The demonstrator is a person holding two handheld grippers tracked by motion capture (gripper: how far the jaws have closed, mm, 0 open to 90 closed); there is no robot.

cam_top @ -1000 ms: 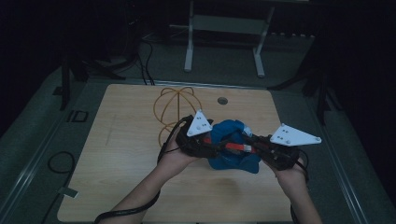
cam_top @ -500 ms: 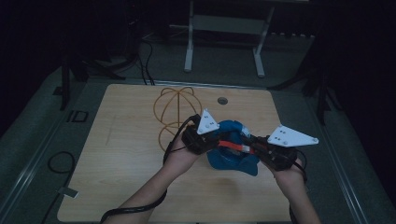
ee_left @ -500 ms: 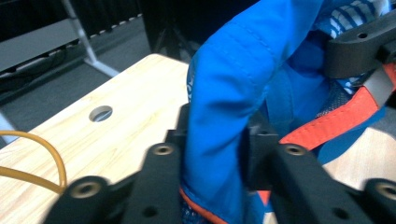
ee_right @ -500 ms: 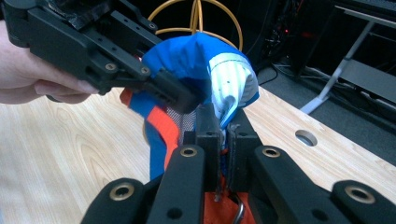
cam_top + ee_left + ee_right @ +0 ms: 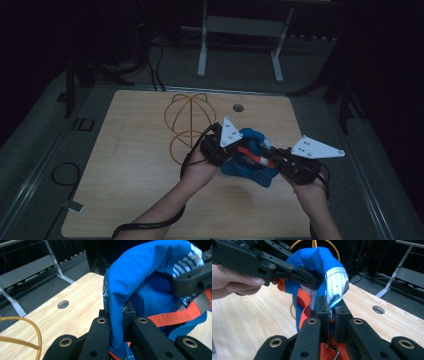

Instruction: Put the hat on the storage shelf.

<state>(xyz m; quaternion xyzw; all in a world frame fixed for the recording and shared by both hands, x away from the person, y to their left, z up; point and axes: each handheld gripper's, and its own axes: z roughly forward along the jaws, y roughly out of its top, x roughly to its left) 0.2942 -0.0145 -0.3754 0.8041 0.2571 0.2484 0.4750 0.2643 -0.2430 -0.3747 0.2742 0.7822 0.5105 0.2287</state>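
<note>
A blue fabric item (image 5: pixel 250 161) with orange trim and a grey-striped patch is held up off the desk (image 5: pixel 130 165) between the two grippers, near the desk's middle. The left gripper (image 5: pixel 117 315) has its jaws clamped on a fold of the blue cloth, which rises straight up from between them and hides what lies beyond. The right gripper (image 5: pixel 331 308) has its jaws pinched on the striped edge and orange trim; the cloth bunches over them, so its full shape cannot be made out. In the high view the item is mostly covered by both grippers and their grey plates. Beyond the left jaws stands a yellow wire frame (image 5: pixel 189 122), and a round hole (image 5: pixel 238 107) lies in the desk farther off.
</note>
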